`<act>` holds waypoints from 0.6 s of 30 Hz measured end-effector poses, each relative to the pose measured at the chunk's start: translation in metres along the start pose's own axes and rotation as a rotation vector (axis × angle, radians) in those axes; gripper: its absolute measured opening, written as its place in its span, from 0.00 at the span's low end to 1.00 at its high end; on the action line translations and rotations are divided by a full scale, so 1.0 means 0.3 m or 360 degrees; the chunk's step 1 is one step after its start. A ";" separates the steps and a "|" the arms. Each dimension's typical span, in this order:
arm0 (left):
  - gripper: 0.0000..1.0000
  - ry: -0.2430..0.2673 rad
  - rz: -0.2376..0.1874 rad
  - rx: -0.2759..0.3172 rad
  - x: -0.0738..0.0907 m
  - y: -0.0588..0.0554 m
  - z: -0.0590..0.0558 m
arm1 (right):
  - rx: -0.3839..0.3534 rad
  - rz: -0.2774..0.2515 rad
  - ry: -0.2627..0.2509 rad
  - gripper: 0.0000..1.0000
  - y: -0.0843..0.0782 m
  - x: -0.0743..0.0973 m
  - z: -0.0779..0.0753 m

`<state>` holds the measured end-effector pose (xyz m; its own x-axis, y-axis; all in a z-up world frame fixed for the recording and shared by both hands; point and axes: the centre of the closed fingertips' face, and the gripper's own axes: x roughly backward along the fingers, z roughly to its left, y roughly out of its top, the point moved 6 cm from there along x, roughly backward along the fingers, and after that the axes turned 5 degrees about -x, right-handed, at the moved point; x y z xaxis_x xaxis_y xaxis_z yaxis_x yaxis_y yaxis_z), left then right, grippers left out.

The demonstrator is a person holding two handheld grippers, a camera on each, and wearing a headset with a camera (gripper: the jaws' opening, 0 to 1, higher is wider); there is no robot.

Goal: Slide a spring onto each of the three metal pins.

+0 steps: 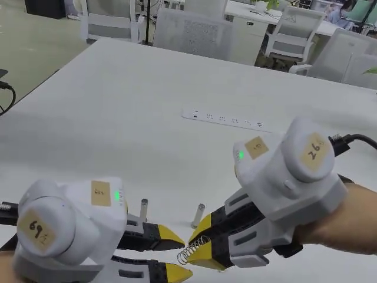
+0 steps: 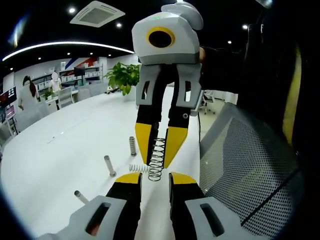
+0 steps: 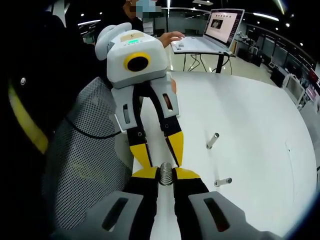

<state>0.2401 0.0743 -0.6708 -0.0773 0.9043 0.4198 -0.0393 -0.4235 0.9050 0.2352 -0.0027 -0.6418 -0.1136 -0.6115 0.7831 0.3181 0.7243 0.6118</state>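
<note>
Seeing the right gripper (image 3: 166, 173) clenched on the spring (image 2: 158, 152), with the coil pinched between the yellow tips and poking out toward the left gripper (image 2: 155, 178). Got the left one released: jaws apart, nothing gripped, facing the right one almost nose to nose, with the spring's free end right at its gap. Can't tell whether it touches. Holding both low over a white workbench (image 1: 118, 118) with a matte top. Just past the tips, counting three metal pins in a row in the left gripper view: nearest pin (image 2: 80, 196), middle pin (image 2: 109, 166), far pin (image 2: 132, 145). Reading the first two as plain and the far one as ribbed along its length like a coil, but too small to confirm. Seeing two pins standing upright in the head view, near the jaws. Close beside the bench edge, noting a grey mesh chair back (image 2: 250, 150). Mid-table, spotting a white power strip (image 1: 227, 119) set flush in the top. At the table's far end, seeing an open laptop (image 3: 222, 24) with a person's hand (image 3: 172, 36) next to it. Beyond that, looks like open office: more mesh chairs (image 1: 191, 29), a potted plant (image 2: 122, 75), a ceiling vent (image 2: 97, 12) and ceiling spotlights.
</note>
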 end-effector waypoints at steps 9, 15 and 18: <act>0.28 -0.0004 -0.0020 0.0080 0.007 -0.014 0.006 | -0.0005 0.0013 -0.0033 0.09 -0.009 0.013 -0.021; 0.36 0.0007 -0.0026 0.0107 0.015 -0.027 0.009 | -0.0009 0.0029 -0.0062 0.09 -0.019 0.023 -0.034; 0.40 0.0014 -0.0035 0.0118 0.021 -0.034 0.012 | -0.0011 0.0031 -0.0071 0.09 -0.020 0.028 -0.039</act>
<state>0.2436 0.0846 -0.6770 -0.0860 0.9128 0.3993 0.0330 -0.3980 0.9168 0.2433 -0.0160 -0.6403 -0.1491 -0.5824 0.7991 0.3274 0.7335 0.5957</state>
